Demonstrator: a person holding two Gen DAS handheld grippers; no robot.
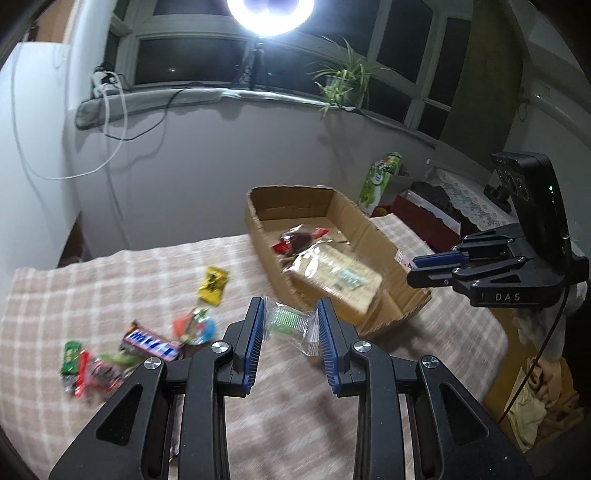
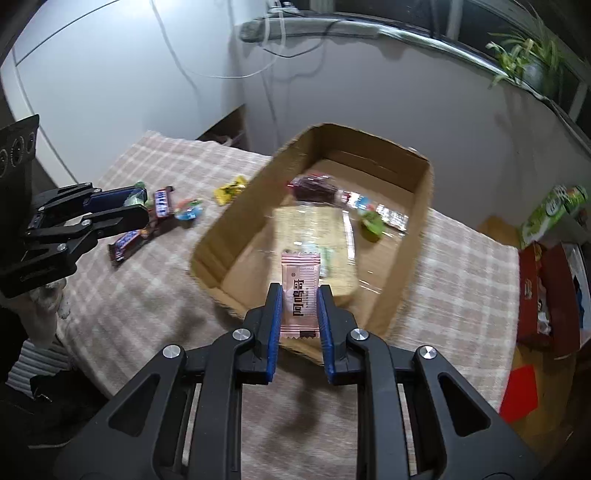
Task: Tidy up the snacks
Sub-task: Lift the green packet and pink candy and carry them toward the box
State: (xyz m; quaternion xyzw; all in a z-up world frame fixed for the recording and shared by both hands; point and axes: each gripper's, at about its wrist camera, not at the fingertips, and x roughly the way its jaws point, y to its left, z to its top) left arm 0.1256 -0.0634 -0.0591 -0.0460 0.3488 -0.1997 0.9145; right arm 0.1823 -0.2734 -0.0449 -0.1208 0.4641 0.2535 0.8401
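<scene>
My left gripper point(image 1: 290, 307) is shut on a clear packet with a green sweet point(image 1: 287, 322), held above the checked tablecloth point(image 1: 110, 280) just left of the cardboard box point(image 1: 266, 251). Over the box's near rim point(image 2: 218, 236) my right gripper point(image 2: 299, 291) is shut on a pink wrapped snack point(image 2: 298, 280). Inside the box lie a large cracker pack point(image 2: 314, 229), a dark red packet point(image 2: 312, 188) and a green sweet point(image 2: 373, 223). Loose snacks remain on the cloth: a yellow packet point(image 1: 213, 284), a Snickers bar point(image 1: 151, 341) and several small sweets point(image 1: 85, 365).
A green carton point(image 1: 380, 181) and a red box point(image 1: 424, 218) stand beyond the table's right end. The white wall, a windowsill with a plant point(image 1: 343, 81) and a ring light point(image 1: 271, 14) lie behind. Cloth and clutter point(image 1: 532, 402) sit off the right table edge.
</scene>
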